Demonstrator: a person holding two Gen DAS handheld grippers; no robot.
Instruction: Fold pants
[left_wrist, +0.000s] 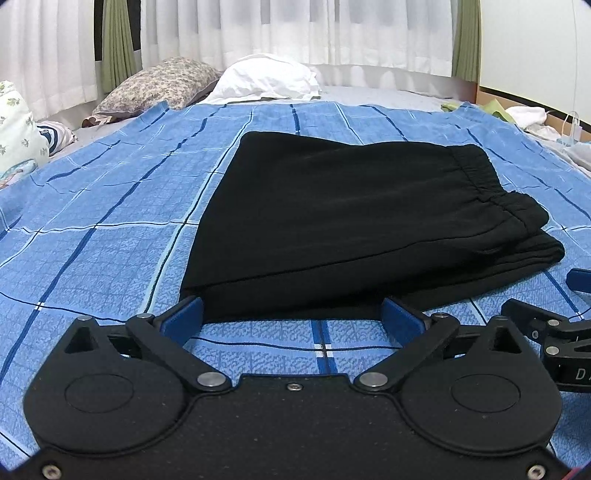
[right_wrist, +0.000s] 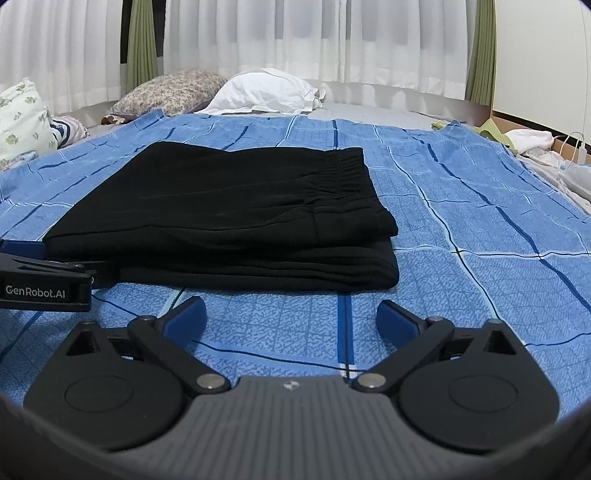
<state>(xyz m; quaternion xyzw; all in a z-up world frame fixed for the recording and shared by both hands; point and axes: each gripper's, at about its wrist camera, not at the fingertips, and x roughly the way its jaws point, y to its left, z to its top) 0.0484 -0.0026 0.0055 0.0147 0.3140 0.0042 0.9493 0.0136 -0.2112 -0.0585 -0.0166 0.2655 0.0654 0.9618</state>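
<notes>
The black pants (right_wrist: 221, 214) lie folded in a stack on the blue plaid bedspread (right_wrist: 461, 229). A careless nudge from my left gripper (left_wrist: 291, 314), spread wide at the near hem (touching, I think), could drag the layers askew. My right gripper (right_wrist: 291, 314) gapes empty, just short.

White sheer curtains (right_wrist: 295, 40) with green drapes (right_wrist: 142, 40) hang behind a bed (right_wrist: 480, 229) spread with blue plaid.
</notes>
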